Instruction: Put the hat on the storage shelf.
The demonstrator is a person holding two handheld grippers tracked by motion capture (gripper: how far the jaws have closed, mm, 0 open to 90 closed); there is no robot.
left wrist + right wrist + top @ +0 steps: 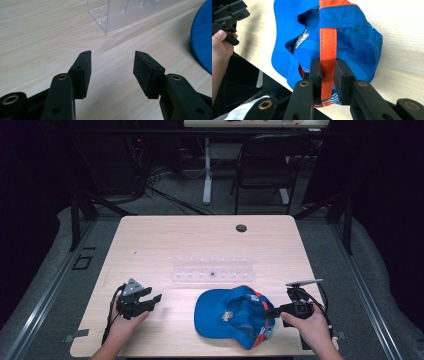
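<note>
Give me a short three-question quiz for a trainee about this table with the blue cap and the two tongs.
1. True or false: the right tongs are shut on the orange strap of the blue cap.
2. How do the jaws of the left tongs stand: A) shut on the cap, B) open over bare table, C) shut on the clear acrylic rack?
3. What lies on the wooden table just beyond the cap, toward its far edge?

Key
1. True: both pads press the strap.
2. B.
3. The clear acrylic rack.
</note>
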